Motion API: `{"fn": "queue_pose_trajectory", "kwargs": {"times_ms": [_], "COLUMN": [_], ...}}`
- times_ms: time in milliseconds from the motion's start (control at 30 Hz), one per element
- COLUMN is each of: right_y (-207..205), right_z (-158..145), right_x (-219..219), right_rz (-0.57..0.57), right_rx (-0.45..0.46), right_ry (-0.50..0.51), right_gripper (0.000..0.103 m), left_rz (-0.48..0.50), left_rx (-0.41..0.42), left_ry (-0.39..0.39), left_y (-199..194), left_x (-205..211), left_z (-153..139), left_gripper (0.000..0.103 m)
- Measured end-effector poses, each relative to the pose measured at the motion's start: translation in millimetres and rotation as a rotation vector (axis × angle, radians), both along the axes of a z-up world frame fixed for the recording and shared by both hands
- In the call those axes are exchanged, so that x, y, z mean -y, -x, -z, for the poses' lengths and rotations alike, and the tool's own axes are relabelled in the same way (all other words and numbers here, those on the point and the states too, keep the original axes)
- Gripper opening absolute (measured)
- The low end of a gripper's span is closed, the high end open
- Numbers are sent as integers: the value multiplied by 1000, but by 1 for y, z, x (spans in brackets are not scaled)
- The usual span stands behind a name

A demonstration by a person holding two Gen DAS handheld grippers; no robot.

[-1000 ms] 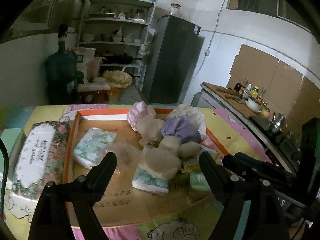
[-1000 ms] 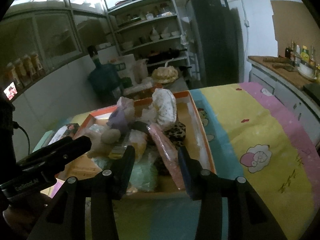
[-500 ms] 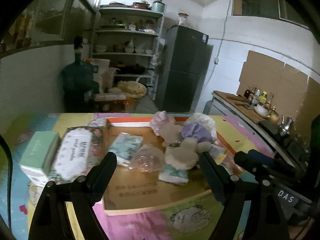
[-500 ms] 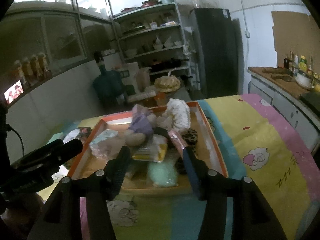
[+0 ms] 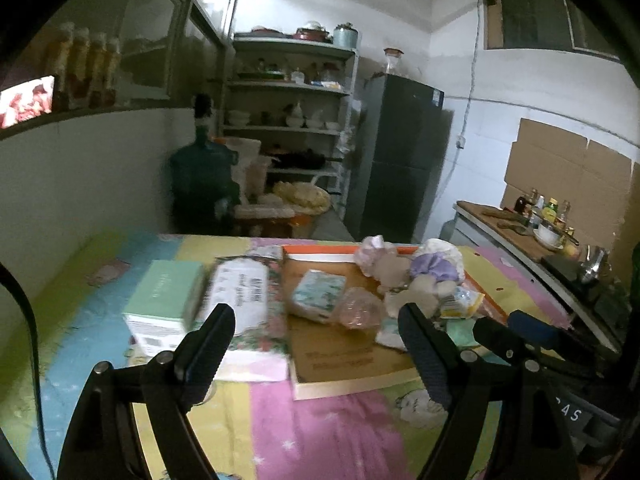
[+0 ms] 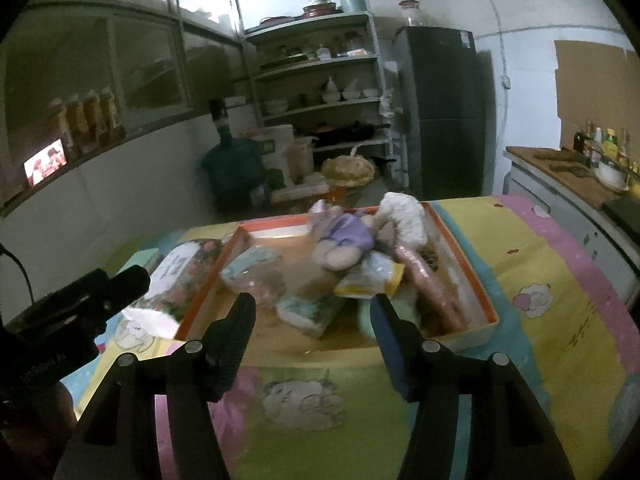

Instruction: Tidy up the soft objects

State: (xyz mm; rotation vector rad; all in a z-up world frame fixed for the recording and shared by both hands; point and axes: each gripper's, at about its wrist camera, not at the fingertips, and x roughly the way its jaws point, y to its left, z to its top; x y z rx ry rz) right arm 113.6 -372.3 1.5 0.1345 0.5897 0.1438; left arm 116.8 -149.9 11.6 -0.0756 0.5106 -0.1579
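- Left wrist view: the left gripper [image 5: 316,344] has drawn back from the orange-rimmed box [image 5: 352,380], which a second ago filled the lower frame and now sits further off, with a strip of the pastel cloth [image 5: 320,432] showing in front of it
- Its jaws stand wide apart with nothing between them
- Left of the box lie a floral tissue pack [image 5: 240,300] touching its wall and, beyond that, a mint-green carton [image 5: 168,292], which only came into view as the gripper backed away
- Inside the box the plush toy in a purple dress [image 5: 432,272] lies at the far right corner, with a small patterned pack [image 5: 318,294] and a clear pink-tinted pouch [image 5: 358,308] nearer the middle
- Right wrist view: the right gripper [image 6: 312,328] has likewise pulled away from the box [image 6: 460,332]; a second ago its jaws straddled a long pink packet [image 6: 424,280], and now they are opening with nothing between them
- That packet lies against the box's right wall, beside a yellow-edged sachet [image 6: 372,276] and the plush toy [image 6: 344,236] toward the far side; a white spotted cloth item [image 6: 404,216] leans in the far right corner
- Judging by this, the pink packet has been released into the box and both hands are free; the floral pack and the carton outside the box's left wall look like the likeliest items left to gather
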Motion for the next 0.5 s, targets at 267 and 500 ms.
{"fn": "queue_pose_trajectory", "kwargs": {"times_ms": [267,500], "right_y": [37,61], "right_z": [-10,-10], "right_x": [-41,-70], "right_rz": [19,17], "right_rx": [82,95], "right_ry": [59,54], "right_gripper": [62,70], "left_rz": [-44,-61], "left_rx": [66,84], "left_ry": [-42,-54], "left_y": [36,62], "left_x": [-26,-48], "left_z": [-8,-11], "left_gripper": [84,83]}}
